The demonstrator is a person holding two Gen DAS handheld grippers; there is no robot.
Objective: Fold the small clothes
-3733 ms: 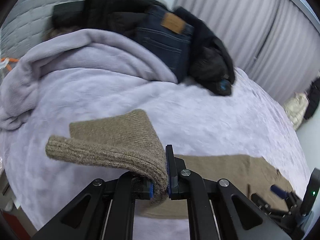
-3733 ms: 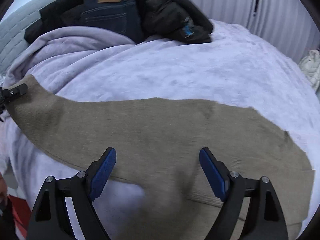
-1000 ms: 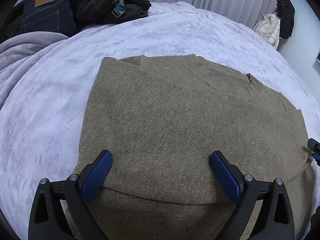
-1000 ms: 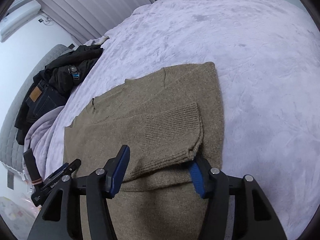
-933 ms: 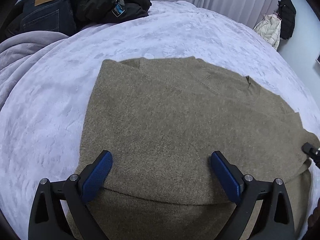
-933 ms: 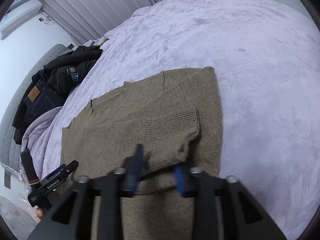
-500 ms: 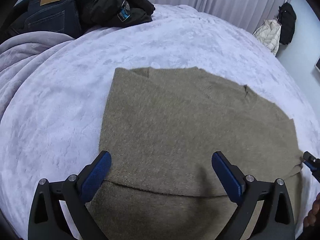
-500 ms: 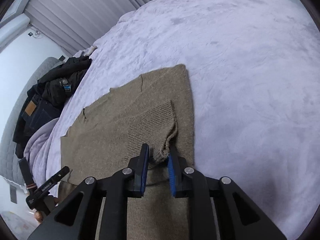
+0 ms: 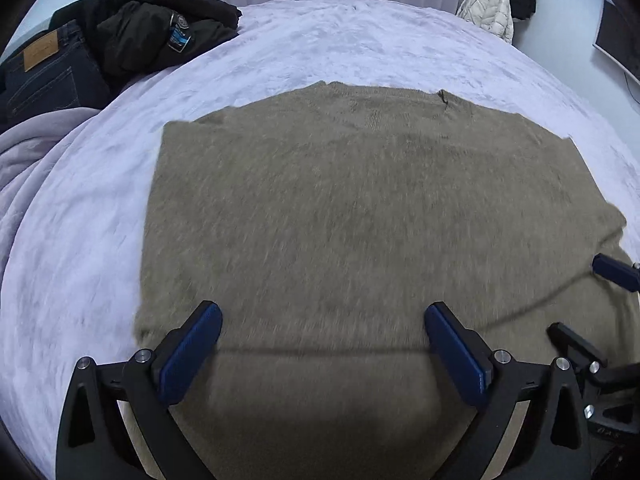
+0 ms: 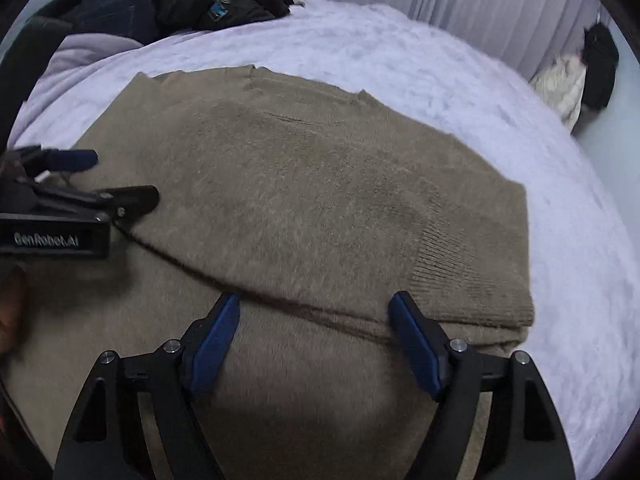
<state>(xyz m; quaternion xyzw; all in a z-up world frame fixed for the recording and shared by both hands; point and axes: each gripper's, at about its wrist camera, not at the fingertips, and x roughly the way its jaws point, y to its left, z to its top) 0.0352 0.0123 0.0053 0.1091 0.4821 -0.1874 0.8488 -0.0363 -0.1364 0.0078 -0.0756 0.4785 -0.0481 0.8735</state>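
Observation:
A brown knit sweater (image 9: 352, 208) lies flat on the lilac bedspread with both sleeves folded in across its body. In the right wrist view the sweater (image 10: 304, 184) shows a ribbed cuff (image 10: 468, 264) lying on top near the right edge. My left gripper (image 9: 326, 344) is open and empty, just above the folded sleeve edge. My right gripper (image 10: 316, 340) is open and empty over the sleeve fold line. The left gripper also shows at the left of the right wrist view (image 10: 104, 184), and the right gripper at the right edge of the left wrist view (image 9: 592, 300).
A pile of dark jeans (image 9: 44, 72) and a black jacket (image 9: 160, 36) lies at the far left of the bed (image 9: 360, 40). A bunched lilac blanket (image 9: 36, 148) sits on the left. A white coat (image 9: 488, 8) hangs by the curtains.
My right gripper, shut on the sleeve cuff half a second ago, has opened and let it drop on the sweater. Both grippers have shifted over the sweater; the left stays open.

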